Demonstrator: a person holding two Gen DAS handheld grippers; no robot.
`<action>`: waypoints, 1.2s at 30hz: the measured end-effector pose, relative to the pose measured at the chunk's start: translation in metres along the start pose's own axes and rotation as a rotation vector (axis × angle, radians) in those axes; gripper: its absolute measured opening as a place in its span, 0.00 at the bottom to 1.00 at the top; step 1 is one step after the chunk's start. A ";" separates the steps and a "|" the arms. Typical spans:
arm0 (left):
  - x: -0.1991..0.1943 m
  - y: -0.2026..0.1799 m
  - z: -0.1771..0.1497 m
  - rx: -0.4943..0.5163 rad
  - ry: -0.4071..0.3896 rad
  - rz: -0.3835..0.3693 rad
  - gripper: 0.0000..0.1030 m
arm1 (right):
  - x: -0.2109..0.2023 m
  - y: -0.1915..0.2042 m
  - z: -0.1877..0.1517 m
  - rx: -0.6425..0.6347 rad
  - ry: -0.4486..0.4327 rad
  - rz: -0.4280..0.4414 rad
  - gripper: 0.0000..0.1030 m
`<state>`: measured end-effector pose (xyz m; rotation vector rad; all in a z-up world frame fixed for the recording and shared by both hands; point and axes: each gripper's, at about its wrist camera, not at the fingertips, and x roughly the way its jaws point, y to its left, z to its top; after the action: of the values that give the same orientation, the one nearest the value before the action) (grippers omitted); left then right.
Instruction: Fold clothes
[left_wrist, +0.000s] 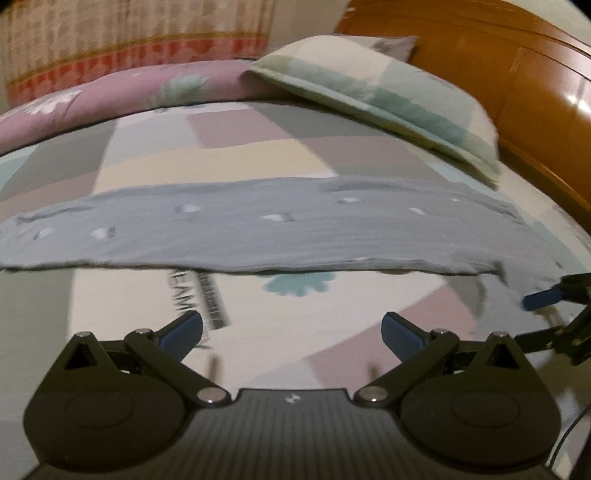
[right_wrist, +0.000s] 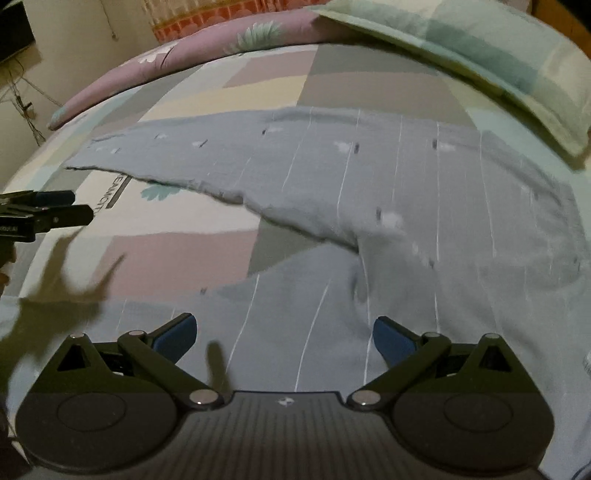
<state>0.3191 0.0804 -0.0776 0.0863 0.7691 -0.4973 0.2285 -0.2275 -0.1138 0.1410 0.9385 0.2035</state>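
**A:** What have I got on the left side?

**B:** My left gripper (left_wrist: 291, 332) hangs over the patchwork bedsheet (left_wrist: 236, 155) with its jaws spread wide and nothing between them. Its blue pads (left_wrist: 184, 328) sit above bare sheet, short of the near edge of the grey trousers (left_wrist: 258, 229). In my left view that garment lies as a long flat band across the bed, one leg running from left to right.

**A:** And the right one?

**B:** My right gripper (right_wrist: 284, 336) is also released, jaws apart, holding nothing. It hovers over the near leg of the trousers, where the cloth shows thin white stripes and small pale marks. In that view the two legs part in a V, with a crease where they meet, just ahead of the right pad.

**A:** Can each camera see the other tool?

**B:** Yes. The right gripper pokes in at the right edge of my left view, near the grey cloth; the left one enters at the left edge of my right view, over bare sheet.

**A:** What lies beyond?

**B:** A checked pillow (left_wrist: 384, 99) against the wooden headboard (left_wrist: 498, 62), and a pink quilt (left_wrist: 122, 96) rolled along the far side, both apart from the trousers
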 end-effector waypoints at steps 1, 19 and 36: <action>0.004 -0.009 0.000 0.011 0.004 -0.007 0.99 | -0.001 0.001 -0.006 -0.015 -0.009 0.000 1.00; 0.096 -0.158 -0.002 0.069 0.168 0.022 1.00 | -0.063 -0.050 -0.061 -0.011 -0.184 0.064 1.00; 0.059 -0.153 -0.003 0.084 0.131 0.128 0.99 | -0.024 -0.157 0.019 0.226 -0.250 -0.128 1.00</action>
<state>0.2822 -0.0776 -0.1045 0.2465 0.8648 -0.4051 0.2473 -0.3863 -0.1162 0.3065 0.7162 -0.0389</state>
